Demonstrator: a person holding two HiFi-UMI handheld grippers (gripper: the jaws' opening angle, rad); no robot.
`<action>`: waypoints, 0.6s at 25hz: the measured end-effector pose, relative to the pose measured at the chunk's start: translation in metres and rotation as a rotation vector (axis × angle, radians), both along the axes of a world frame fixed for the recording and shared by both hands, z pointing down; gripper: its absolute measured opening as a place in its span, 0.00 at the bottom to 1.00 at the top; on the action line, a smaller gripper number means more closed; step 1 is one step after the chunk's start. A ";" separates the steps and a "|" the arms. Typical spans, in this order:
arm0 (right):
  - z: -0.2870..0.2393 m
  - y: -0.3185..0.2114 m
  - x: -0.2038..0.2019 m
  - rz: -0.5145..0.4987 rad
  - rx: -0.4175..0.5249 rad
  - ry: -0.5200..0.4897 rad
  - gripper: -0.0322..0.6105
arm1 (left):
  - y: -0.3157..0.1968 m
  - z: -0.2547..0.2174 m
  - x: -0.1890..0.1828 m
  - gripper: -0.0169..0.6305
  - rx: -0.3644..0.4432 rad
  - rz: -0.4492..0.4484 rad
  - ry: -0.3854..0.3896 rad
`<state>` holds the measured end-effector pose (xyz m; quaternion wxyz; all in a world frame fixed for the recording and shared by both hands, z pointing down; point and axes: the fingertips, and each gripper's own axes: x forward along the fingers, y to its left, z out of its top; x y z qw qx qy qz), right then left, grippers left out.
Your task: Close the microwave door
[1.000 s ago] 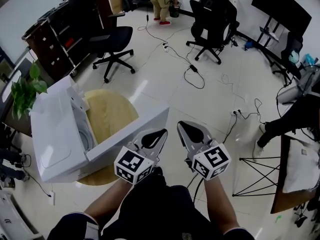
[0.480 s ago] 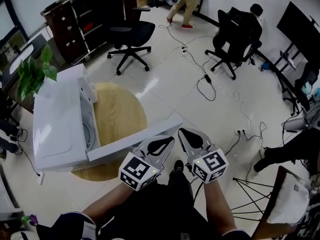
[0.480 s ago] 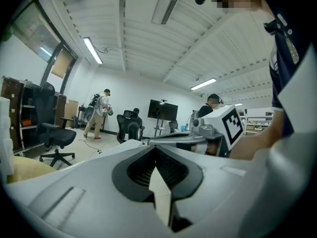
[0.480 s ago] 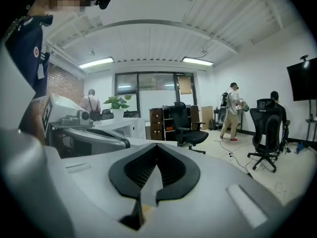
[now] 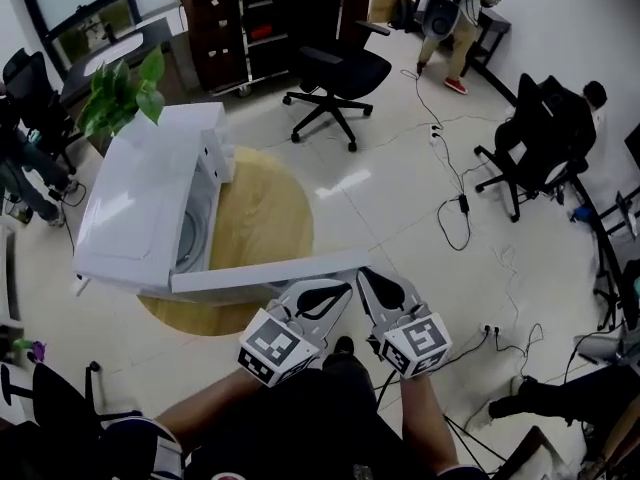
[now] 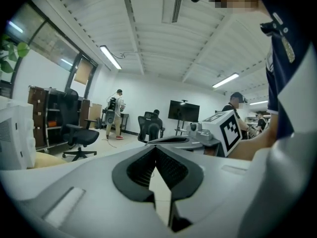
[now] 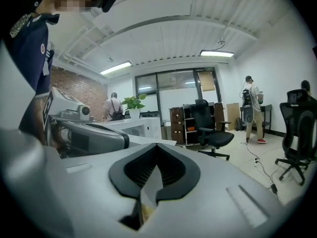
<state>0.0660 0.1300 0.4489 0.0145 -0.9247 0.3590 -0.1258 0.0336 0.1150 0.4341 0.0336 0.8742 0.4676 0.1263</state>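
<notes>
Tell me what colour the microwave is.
White. The microwave shows best in the head view, its door hanging open.

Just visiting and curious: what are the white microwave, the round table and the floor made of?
The microwave looks like smooth white painted metal or plastic; I can't tell which. The round table seems light wood or veneer: pale yellow, faint grain. The floor appears to be glossy tile, with faint joint lines and reflected light.

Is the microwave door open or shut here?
Open. The door stands swung out at a wide angle from the microwave, leaving the cavity exposed.
</notes>
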 end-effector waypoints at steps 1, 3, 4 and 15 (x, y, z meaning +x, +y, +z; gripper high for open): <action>0.000 -0.002 0.005 -0.028 0.001 0.001 0.05 | 0.000 0.000 0.005 0.05 0.003 -0.029 0.000; 0.000 -0.003 0.016 -0.085 0.009 0.002 0.05 | 0.001 0.001 0.015 0.05 0.012 -0.089 -0.001; -0.001 -0.003 0.021 -0.113 0.014 0.003 0.05 | 0.002 0.000 0.019 0.05 0.015 -0.119 0.001; -0.001 -0.019 0.076 -0.361 0.029 0.016 0.05 | -0.003 0.000 0.064 0.05 0.060 -0.455 0.018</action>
